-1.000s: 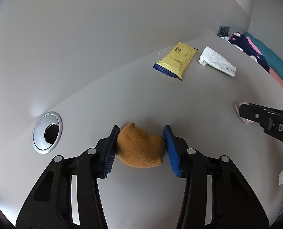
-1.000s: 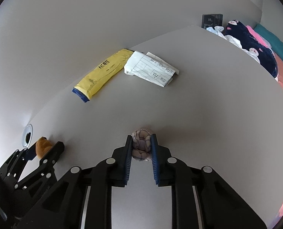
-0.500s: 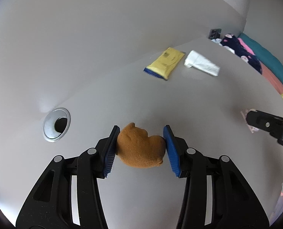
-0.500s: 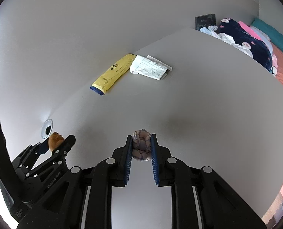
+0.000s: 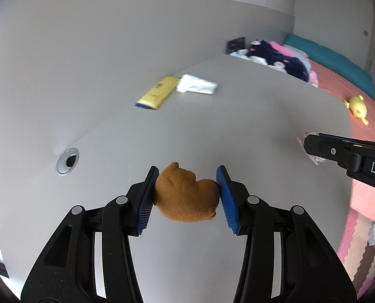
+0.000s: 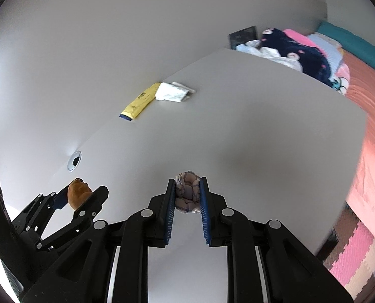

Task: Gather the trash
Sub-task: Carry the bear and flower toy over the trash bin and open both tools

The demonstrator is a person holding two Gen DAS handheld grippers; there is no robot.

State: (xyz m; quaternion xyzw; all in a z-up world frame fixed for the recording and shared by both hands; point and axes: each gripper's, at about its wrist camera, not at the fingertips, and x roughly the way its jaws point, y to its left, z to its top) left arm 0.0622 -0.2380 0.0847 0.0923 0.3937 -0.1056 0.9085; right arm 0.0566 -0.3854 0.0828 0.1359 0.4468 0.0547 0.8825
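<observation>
Two tools loaded: left tool (image 5: 187,197) grips brown wad (image 5: 186,198), right tool (image 6: 187,197) checked wad (image 6: 187,192); yellow packet (image 5: 157,93), paper (image 5: 196,87) beyond.

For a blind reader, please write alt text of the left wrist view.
The left gripper clamps an orange-brown spongy lump above a grey table. Farther back lie a yellow wrapper and crumpled white paper.

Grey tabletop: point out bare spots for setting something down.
The grey tabletop is bare between the yellow wrapper with white folded paper and the two grippers, and rightward to its edge. The round metal grommet hole breaks the left side. The far corner is crowded by piled dark clothes.
</observation>
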